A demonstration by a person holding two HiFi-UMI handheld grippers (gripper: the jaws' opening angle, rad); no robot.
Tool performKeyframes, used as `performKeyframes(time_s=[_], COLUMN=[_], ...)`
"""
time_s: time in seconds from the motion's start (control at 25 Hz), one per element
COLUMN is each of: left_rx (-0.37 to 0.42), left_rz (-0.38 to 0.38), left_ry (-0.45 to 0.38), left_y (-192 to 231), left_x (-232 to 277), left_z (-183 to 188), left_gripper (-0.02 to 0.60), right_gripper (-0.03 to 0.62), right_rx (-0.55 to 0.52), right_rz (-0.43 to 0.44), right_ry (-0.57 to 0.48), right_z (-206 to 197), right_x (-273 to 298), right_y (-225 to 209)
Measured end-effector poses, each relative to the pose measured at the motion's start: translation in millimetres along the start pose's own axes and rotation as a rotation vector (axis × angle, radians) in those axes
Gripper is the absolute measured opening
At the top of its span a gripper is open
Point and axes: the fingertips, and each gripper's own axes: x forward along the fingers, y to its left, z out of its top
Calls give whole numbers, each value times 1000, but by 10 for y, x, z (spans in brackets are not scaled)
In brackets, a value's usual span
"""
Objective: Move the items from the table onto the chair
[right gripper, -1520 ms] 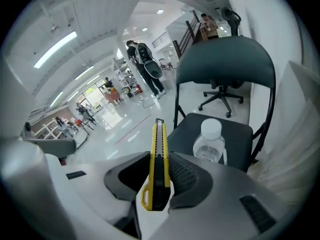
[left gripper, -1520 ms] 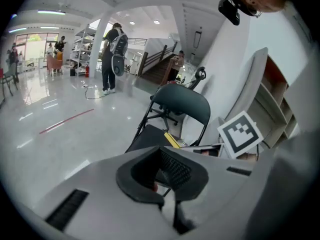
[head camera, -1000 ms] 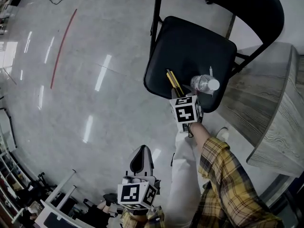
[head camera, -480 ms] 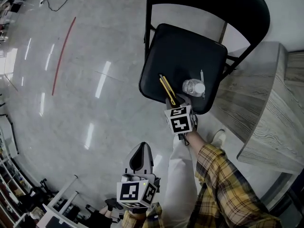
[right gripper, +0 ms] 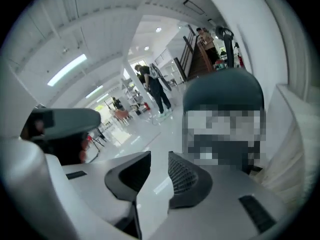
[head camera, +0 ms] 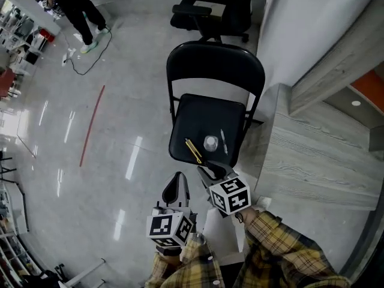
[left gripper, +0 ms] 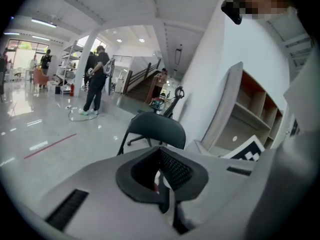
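A black folding chair [head camera: 207, 122] stands beside the grey wooden table [head camera: 312, 161]. On its seat lie yellow pencils [head camera: 193, 151], a clear plastic bottle [head camera: 210, 143] and a thin pen [head camera: 223, 141]. My right gripper [head camera: 211, 171] hovers just in front of the seat's near edge, open, with nothing between its fingers; in the right gripper view [right gripper: 159, 171] the gap shows only floor. My left gripper [head camera: 174, 188] is lower left of the chair, shut and empty, and its jaws [left gripper: 162, 176] point toward the chair [left gripper: 155, 129].
A black office chair [head camera: 213, 11] stands behind the folding chair. A person [head camera: 75, 5] stands at the far left by a floor cable [head camera: 84, 65]. A red line [head camera: 91, 125] marks the glossy floor. A wooden shelf unit [head camera: 342, 59] rises at the right.
My right gripper has drawn back from the seat toward the person, leaving the bottle beside the pencils. The head view has risen and pulled back, so the whole chair shows. The left gripper has hardly moved.
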Motion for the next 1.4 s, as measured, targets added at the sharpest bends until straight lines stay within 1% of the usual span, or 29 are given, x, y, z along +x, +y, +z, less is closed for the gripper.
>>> performKeyframes(time_s=[0.08, 0.12, 0.2, 0.28, 0.36, 0.48, 0.6, 0.76, 0.88, 0.96, 1.08, 1.2, 1.4], left_rx=[41, 57, 84, 120, 170, 239, 272, 332, 367, 386, 418, 443, 475], left_rz=[-59, -91, -151, -209, -283, -404, -506, -644, -720, -751, -775, -796, -820], left_ry=[-15, -18, -33, -59, -78, -71, -50, -15, -3, 2, 18, 35, 50], left_y=[-376, -579, -1012, -1483, -2008, -2850, -3621, -4585, -5197, -5521, -5849, -6071, -6294], left_x=[-64, -100, -161, -194, -212, -271, -351, -429, -489, -517, -531, -509, -455], left_z=[236, 338, 514, 663, 769, 745, 554, 217, 14, -102, -269, -391, -467], left_gripper=[5, 5, 5, 5, 5, 5, 5, 5, 5, 5, 5, 5, 5], right_gripper=[106, 99, 79, 49, 36, 25, 19, 18, 18, 18, 18, 17, 17], right_rx=[-2, -9, -40, -77, -102, -127, -115, -46, 2, 18, 38, 34, 69], right_rz=[52, 65, 59, 15, -52, -172, -281, -435, -555, -633, -719, -777, -786], right_ry=[-86, -129, -208, -282, -359, -447, -502, -578, -619, -627, -625, -601, -591], right_z=[319, 458, 693, 881, 1014, 1039, 904, 569, 280, 99, -143, -318, -469], right_x=[-545, -827, -1389, -1937, -2498, -3388, -4231, -5286, -5975, -6346, -6736, -6939, -7014], right_y=[227, 317, 394, 313, 131, -217, -605, -1161, -1533, -1755, -2004, -2153, -2265])
